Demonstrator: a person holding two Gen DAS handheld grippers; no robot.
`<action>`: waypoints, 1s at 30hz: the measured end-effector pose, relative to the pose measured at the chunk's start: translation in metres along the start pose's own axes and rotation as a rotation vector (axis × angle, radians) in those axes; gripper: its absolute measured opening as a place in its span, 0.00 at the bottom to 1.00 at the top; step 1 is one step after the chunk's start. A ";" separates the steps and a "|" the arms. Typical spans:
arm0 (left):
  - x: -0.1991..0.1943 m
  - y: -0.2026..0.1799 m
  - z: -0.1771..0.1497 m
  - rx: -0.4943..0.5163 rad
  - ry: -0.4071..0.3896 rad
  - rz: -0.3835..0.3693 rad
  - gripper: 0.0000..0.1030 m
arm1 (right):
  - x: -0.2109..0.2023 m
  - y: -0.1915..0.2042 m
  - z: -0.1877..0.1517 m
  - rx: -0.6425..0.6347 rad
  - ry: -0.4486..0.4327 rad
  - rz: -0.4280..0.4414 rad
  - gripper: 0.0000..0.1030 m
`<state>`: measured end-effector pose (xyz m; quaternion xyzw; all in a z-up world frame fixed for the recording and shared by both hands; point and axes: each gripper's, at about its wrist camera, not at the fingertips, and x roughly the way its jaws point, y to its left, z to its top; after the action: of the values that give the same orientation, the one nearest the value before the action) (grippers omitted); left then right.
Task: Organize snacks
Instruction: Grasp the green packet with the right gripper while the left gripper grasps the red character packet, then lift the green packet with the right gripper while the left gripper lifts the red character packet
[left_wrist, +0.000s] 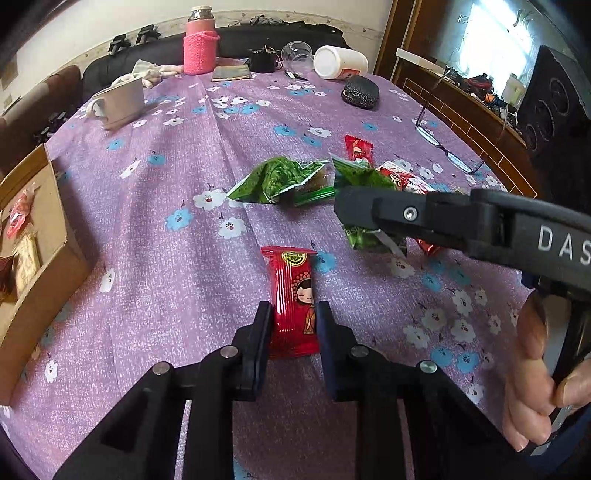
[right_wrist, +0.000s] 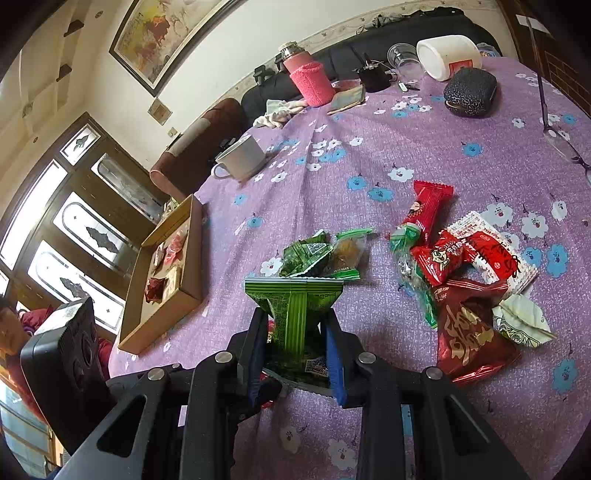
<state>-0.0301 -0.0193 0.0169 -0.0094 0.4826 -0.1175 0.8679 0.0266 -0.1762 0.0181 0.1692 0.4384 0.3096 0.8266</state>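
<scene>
My left gripper (left_wrist: 293, 308) is shut on a red snack packet with a cartoon girl (left_wrist: 293, 295), just above the purple cloth. My right gripper (right_wrist: 295, 317) is shut on a green snack packet (right_wrist: 293, 310) and holds it over the table; the right gripper also shows in the left wrist view (left_wrist: 343, 206). A cardboard box (right_wrist: 192, 258) with several snacks inside stands at the left; it also shows in the left wrist view (left_wrist: 48, 221). Loose green packets (right_wrist: 314, 254) and a pile of red packets (right_wrist: 465, 266) lie ahead and to the right.
A white mug (left_wrist: 118, 101), a pink flask (left_wrist: 201, 48), a tipped white tub (left_wrist: 340, 61), a dark pouch (left_wrist: 360, 92) and glasses (left_wrist: 443, 144) sit on the flowered tablecloth (left_wrist: 177, 155). A dark sofa is behind the table. A black speaker (left_wrist: 554, 103) stands at the right.
</scene>
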 end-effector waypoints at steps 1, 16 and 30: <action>0.000 0.000 0.001 -0.003 0.002 -0.002 0.23 | 0.000 0.000 0.000 0.001 0.001 -0.001 0.30; 0.001 0.002 0.004 -0.043 -0.022 0.015 0.20 | -0.001 -0.005 0.001 0.016 -0.004 -0.007 0.30; -0.009 0.029 0.001 -0.120 -0.070 -0.031 0.20 | 0.005 -0.005 0.001 0.000 -0.003 -0.026 0.30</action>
<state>-0.0282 0.0103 0.0210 -0.0729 0.4579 -0.1014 0.8802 0.0312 -0.1769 0.0124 0.1639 0.4393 0.2984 0.8313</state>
